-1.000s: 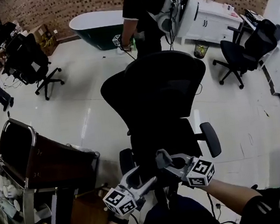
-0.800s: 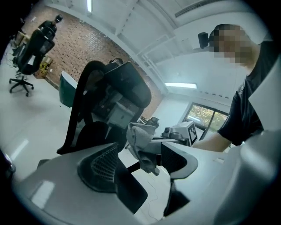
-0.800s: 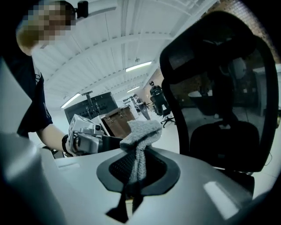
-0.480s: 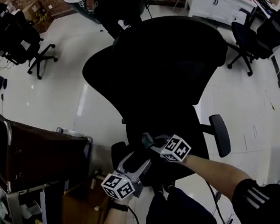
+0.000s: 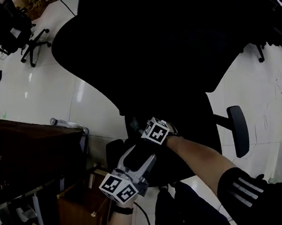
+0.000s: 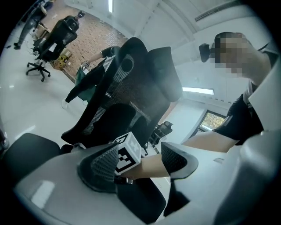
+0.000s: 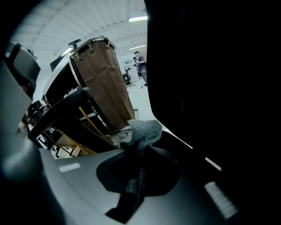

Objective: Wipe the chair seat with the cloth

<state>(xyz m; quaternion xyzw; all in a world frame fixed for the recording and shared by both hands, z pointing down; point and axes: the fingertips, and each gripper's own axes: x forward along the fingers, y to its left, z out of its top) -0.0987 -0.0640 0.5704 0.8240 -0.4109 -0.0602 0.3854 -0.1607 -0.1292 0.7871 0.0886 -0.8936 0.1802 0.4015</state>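
Observation:
The black office chair (image 5: 168, 45) fills the head view, its seat (image 5: 195, 138) dark below the backrest. My right gripper (image 7: 137, 151) is shut on a grey cloth (image 7: 142, 131), whose tuft sticks out past the jaws beside the chair's black edge (image 7: 210, 88). In the head view only that gripper's marker cube (image 5: 157, 131) shows over the seat's left part; its jaws and the cloth are lost in the dark. My left gripper (image 5: 139, 158) hangs just behind it, open and holding nothing. Between its jaws the right cube (image 6: 127, 151) and forearm show.
A brown bag on a metal cart frame (image 5: 34, 158) stands close to the chair's left, also seen as the brown bag (image 7: 105, 88). Armrests (image 5: 238, 130) flank the seat. Other office chairs (image 5: 2, 24) stand far left on the white floor (image 5: 36, 91).
The head camera has come down closer to the chair. My right gripper has moved forward and left over the seat with the cloth. The left gripper has stayed nearly in place.

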